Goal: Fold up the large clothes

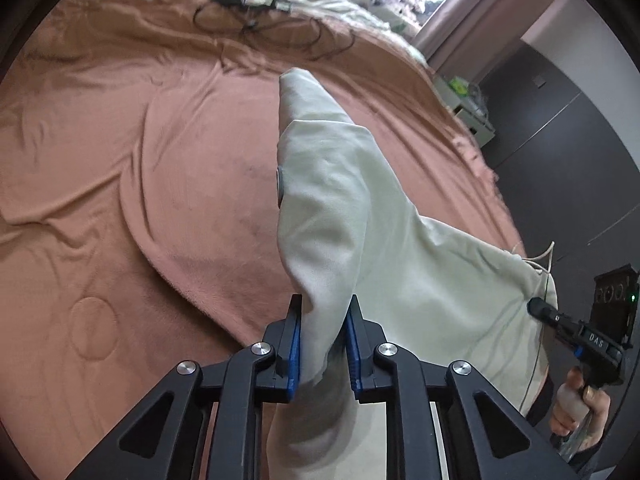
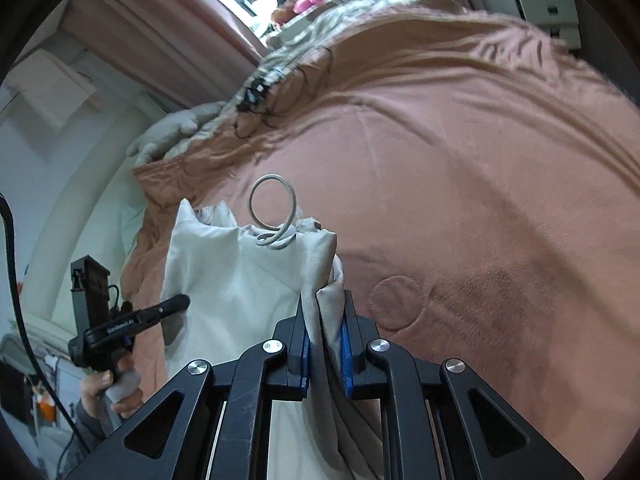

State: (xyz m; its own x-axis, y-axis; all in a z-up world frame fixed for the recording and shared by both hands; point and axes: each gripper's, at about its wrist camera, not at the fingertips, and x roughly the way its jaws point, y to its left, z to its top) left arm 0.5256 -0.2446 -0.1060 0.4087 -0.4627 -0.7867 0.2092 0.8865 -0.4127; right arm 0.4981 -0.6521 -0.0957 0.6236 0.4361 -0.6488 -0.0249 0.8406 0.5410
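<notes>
So we held the pale garment (image 1: 332, 200) up above the bed (image 1: 120, 160). The left gripper (image 1: 324, 344) and right gripper (image 2: 325, 340) each had jaws clamped on its cloth. We thought no fold was done yet; all folding was left.

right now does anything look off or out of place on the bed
Yes: a tangle of black cables lies on the far end of the pink bedspread, where the pale garment could snag. The garment's drawstring curls loose.
</notes>
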